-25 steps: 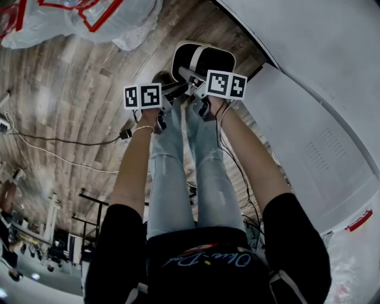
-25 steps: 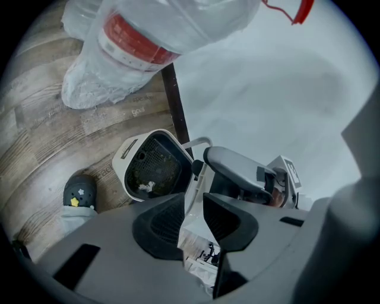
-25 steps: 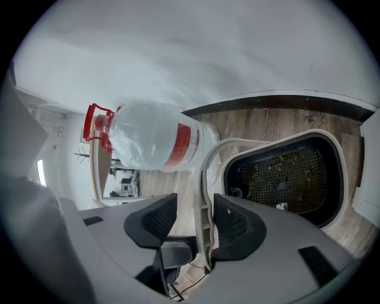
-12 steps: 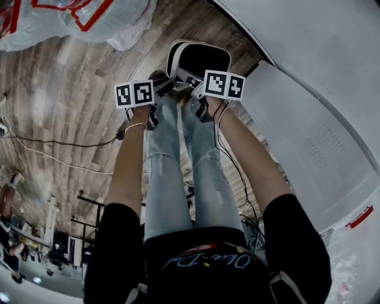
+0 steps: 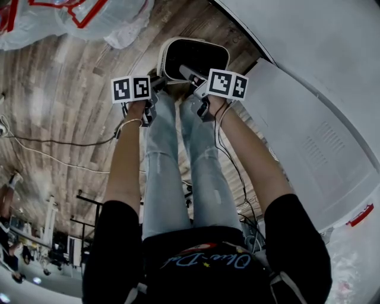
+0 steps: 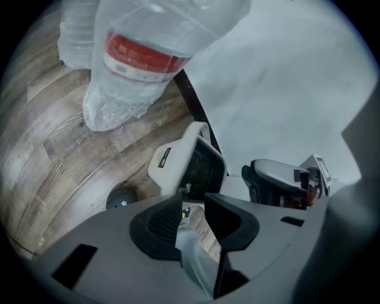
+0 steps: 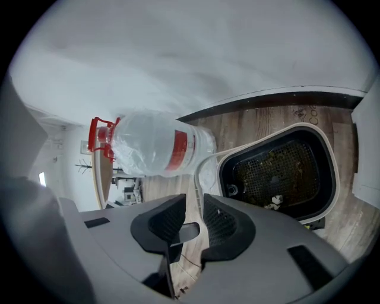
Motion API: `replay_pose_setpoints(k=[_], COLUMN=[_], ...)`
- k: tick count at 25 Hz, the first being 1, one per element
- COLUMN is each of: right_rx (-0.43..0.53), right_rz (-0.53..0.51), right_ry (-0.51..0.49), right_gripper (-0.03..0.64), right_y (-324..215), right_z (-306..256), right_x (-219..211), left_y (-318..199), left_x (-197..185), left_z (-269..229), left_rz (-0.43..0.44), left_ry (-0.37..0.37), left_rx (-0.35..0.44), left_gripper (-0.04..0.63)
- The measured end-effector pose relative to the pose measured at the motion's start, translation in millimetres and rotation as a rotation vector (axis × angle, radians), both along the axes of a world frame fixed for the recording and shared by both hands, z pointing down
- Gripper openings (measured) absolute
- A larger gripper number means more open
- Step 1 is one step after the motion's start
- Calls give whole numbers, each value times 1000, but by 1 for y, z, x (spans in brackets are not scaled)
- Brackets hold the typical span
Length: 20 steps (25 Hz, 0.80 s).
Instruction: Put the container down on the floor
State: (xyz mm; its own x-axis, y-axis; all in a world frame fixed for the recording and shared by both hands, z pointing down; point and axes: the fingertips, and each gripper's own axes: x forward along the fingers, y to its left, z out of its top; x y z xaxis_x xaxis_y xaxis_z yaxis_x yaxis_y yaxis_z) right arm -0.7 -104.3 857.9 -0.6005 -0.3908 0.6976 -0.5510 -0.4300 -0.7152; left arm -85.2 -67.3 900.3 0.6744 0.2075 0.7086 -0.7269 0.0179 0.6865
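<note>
The container (image 5: 196, 56) is a white basket with a black inside. It rests on the wood floor just past my feet, its opening facing up. In the right gripper view its mesh bottom carries crumbs, and the container (image 7: 297, 126) lies right of the jaws, not between them. My right gripper (image 5: 185, 72) hovers over its near rim; the jaws are closing on nothing. My left gripper (image 5: 157, 83) has drawn off to the left and its jaws are still opening. In the left gripper view the container (image 6: 169, 163) lies beyond the left gripper (image 6: 193, 199), whose gap shows only a jeans leg behind it.
A big water bottle (image 5: 77, 18) wrapped in clear plastic with red bands stands on the floor at the far left. A white cabinet (image 5: 309, 136) runs along the right. Cables (image 5: 59, 157) trail over the boards on the left. A small dark round thing (image 6: 122, 199) lies near the container.
The container has tipped from between the two grippers down onto the floor, opening up. The left gripper has slid left, away from it. The right gripper stays over the near rim.
</note>
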Motion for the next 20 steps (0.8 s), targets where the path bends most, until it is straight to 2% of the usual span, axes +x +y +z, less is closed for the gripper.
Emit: replay_pose_setpoints(k=[5, 12, 20], right_rx=[14, 29, 85], right_rz=[3, 3, 8], right_ry=[-1, 9, 57], right_gripper=[46, 20, 0], right_y=[1, 0, -4], right_z=[-3, -10, -33], right_x=[-2, 0, 10], left_y=[12, 10, 8], left_x=[-6, -6, 8], left_z=[0, -7, -33], left_rz=[49, 42, 70], left_ry=[-19, -11, 34], left_rx=[-3, 18, 70], left_gripper=[109, 106, 35])
